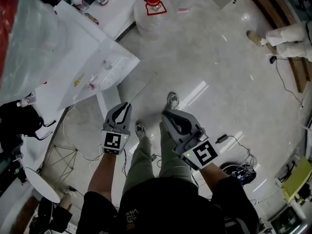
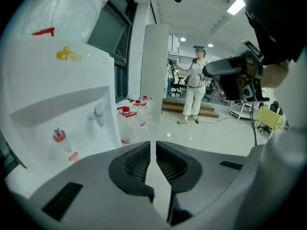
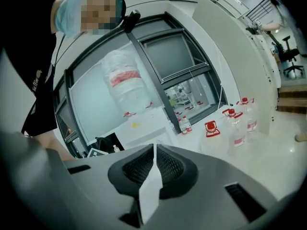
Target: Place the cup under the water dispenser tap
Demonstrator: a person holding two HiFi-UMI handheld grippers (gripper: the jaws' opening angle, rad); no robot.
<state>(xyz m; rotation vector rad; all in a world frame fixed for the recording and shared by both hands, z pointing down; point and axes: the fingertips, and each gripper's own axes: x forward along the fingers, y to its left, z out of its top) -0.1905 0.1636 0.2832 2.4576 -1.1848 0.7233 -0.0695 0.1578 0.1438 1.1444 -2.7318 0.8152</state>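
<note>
No cup shows in any view. The white water dispenser (image 1: pixel 80 57) stands at the left with a large clear bottle (image 1: pixel 22 33) on top. Its red tap (image 2: pixel 59 137) and blue tap (image 2: pixel 98 115) sit in a recess above the drip tray (image 1: pixel 114 74). My left gripper (image 1: pixel 124 106) hangs just in front of the dispenser's base, its jaws shut and empty (image 2: pixel 153 146). My right gripper (image 1: pixel 166 115) is beside it over the floor, jaws also shut on nothing (image 3: pixel 154 150). In the right gripper view the dispenser's bottle (image 3: pixel 125 83) stands well beyond the jaws.
Several clear water jugs with red caps (image 1: pixel 152 4) stand on the floor beyond the dispenser. Cables (image 1: pixel 236 147) trail across the glossy floor at right. A round white table (image 1: pixel 41 184) and a black bag (image 1: pixel 17 121) are at the left. Another person in white (image 1: pixel 287 38) stands far right.
</note>
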